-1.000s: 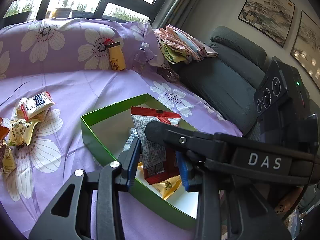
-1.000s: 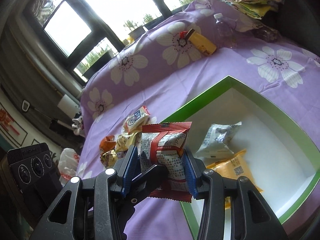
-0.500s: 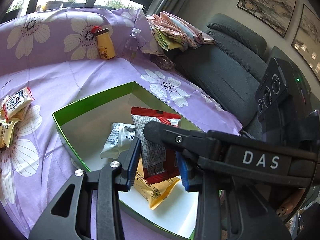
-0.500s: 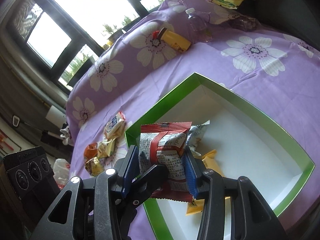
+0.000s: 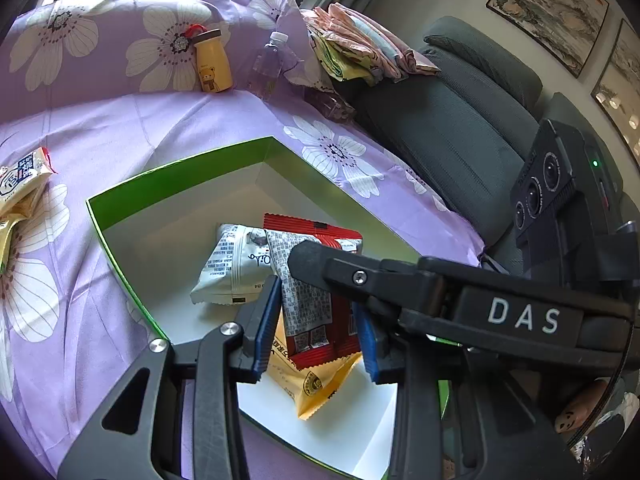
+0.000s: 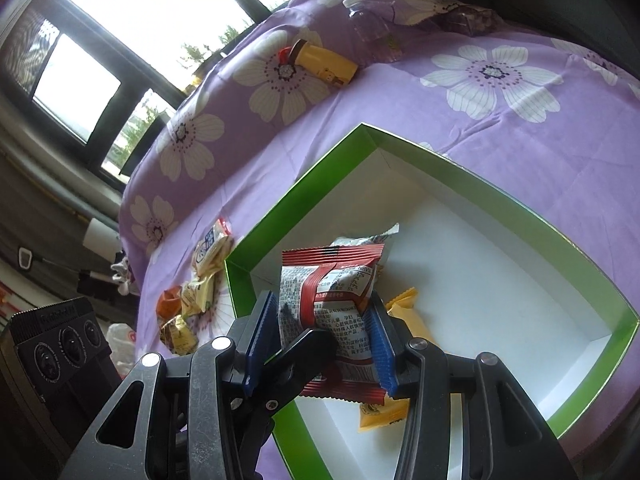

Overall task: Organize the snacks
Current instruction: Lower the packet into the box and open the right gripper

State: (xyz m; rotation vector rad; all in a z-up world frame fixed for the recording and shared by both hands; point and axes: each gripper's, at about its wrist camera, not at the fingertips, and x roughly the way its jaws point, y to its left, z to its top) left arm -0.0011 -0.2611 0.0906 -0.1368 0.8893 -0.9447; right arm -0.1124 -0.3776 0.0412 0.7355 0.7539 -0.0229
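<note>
A red and grey snack packet [image 6: 328,304] is held between the blue pads of my right gripper [image 6: 320,332], over the green box [image 6: 592,264] with a white floor. The same packet [image 5: 316,292] shows in the left wrist view, with the right gripper's black finger [image 5: 360,276] across it. My left gripper [image 5: 316,336] stands open around that packet, its blue pads apart from it. In the box lie a white packet [image 5: 232,268] and a yellow packet [image 5: 316,384]. Loose snacks [image 6: 200,276] lie in a pile left of the box.
A purple flowered cloth [image 5: 160,128] covers the surface. A yellow bottle [image 5: 212,64] and a clear water bottle [image 5: 268,68] stand at the back. Folded cloths [image 5: 360,52] lie on a grey sofa [image 5: 460,128] at the right.
Both grippers have moved right and forward over the box with the red packet, which now hangs lower above the white and yellow packets. The snack pile has slid to the left edge.
</note>
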